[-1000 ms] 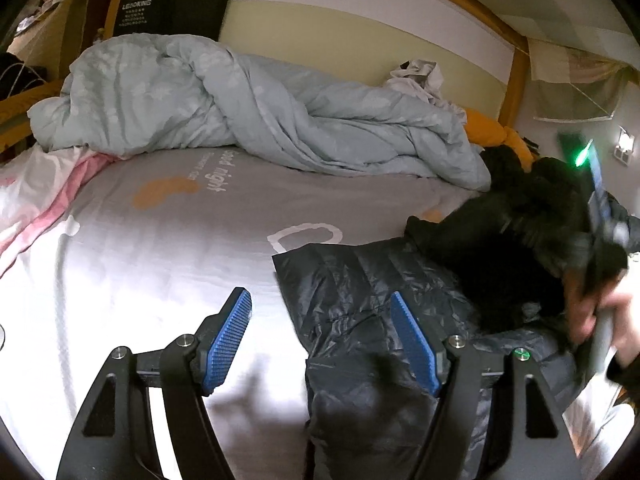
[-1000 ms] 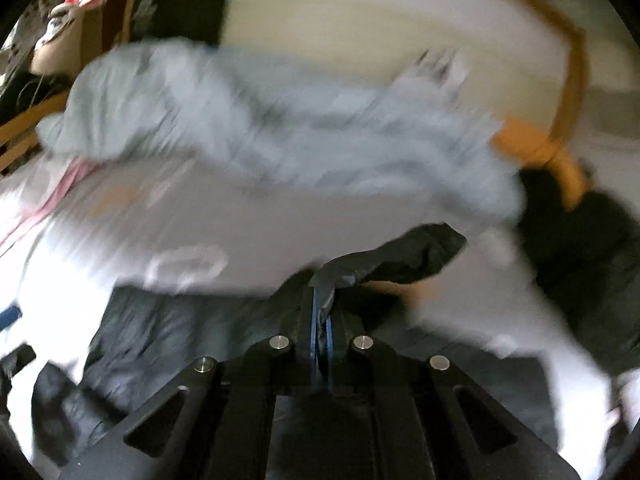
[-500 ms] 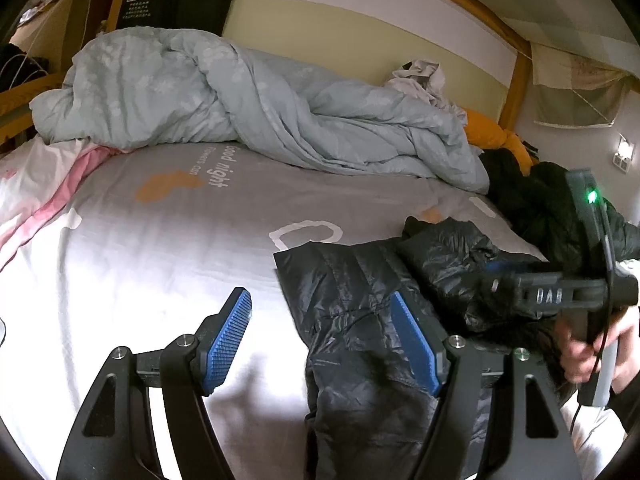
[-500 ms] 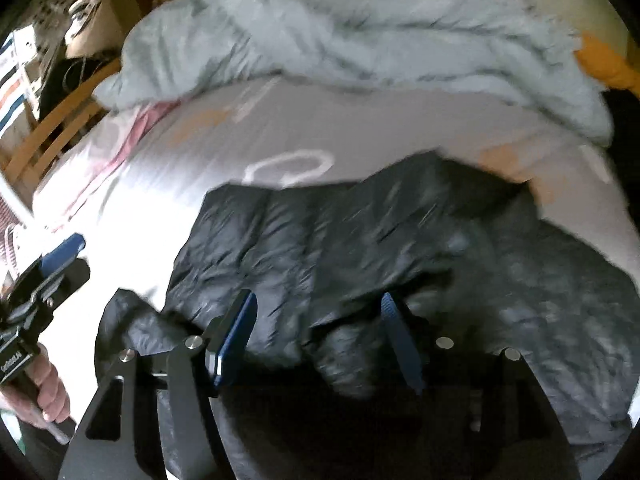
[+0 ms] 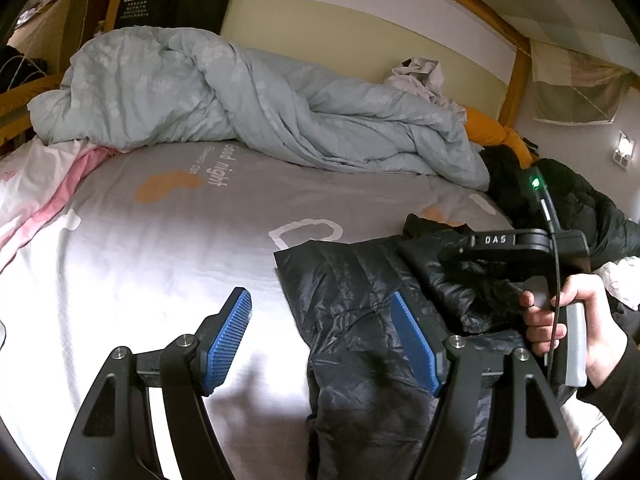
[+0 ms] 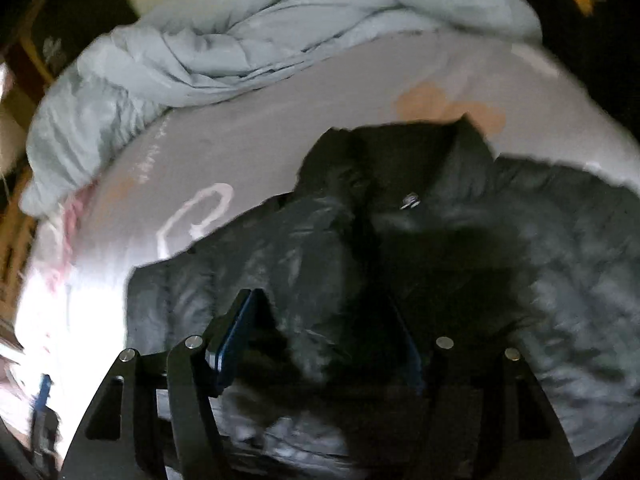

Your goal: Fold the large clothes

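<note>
Black puffer jacket (image 5: pixel 360 320) lay flat on the bed (image 5: pixel 160 248), collar end folded over. Right gripper (image 6: pixel 320 344) had just released that fold, fingers now spread above it. Left gripper (image 5: pixel 320 340) unmoved, fingers spread, empty. Fold looks placed; next fold pending.

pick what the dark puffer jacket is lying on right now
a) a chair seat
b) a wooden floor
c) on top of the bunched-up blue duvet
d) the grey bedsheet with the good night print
d: the dark puffer jacket is spread on the grey bedsheet, well in front of the blue duvet that is bunched up toward the head of the bed.
</note>
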Available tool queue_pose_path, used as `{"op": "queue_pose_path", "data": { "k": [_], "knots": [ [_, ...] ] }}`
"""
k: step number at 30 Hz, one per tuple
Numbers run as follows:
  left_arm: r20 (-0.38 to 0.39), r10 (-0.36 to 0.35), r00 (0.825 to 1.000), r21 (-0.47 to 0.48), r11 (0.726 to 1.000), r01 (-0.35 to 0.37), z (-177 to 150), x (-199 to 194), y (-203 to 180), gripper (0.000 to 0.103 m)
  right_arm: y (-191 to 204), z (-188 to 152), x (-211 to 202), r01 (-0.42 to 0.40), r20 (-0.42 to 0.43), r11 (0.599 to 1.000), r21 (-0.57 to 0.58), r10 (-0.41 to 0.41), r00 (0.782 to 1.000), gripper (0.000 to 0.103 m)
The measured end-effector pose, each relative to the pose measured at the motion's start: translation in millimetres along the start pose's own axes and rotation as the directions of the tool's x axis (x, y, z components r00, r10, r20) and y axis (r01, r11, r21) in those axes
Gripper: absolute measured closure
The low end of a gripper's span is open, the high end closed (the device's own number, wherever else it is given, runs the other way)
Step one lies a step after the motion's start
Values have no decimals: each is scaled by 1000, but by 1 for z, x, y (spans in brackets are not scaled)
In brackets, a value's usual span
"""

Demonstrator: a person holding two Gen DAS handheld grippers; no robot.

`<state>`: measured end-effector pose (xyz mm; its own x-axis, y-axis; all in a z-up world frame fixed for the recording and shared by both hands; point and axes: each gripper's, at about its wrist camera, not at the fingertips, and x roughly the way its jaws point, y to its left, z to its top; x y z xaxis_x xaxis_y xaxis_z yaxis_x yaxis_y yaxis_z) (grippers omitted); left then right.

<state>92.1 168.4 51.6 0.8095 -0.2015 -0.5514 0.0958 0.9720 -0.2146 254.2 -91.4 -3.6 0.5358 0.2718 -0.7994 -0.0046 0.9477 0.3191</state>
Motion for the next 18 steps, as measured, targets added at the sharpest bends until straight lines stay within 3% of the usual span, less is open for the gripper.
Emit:
{"op": "queue_pose_path", "data": {
  "k": [4, 8, 14, 18],
  "knots": [
    [0, 0, 1000, -4, 1000, 0, -1, 1, 0, 32, 42, -7, -17, -55, 83, 987, -152, 68, 994, 38],
    [-6, 4, 1000, -3, 1000, -4, -2, 3, 0, 32, 80, -15, -31, -76, 94, 968, -241, 101, 990, 38],
    [-10, 9, 1000, 14, 1000, -9, -3, 4, -3, 32, 114, -30, -39, 56, 161, 927, -371, 5, 987, 38],
    [-11, 5, 1000, 21, 1000, -5, -3, 6, -4, 32, 106, -34, -39, 75, 163, 925, -372, -15, 987, 38]
  ]
}}
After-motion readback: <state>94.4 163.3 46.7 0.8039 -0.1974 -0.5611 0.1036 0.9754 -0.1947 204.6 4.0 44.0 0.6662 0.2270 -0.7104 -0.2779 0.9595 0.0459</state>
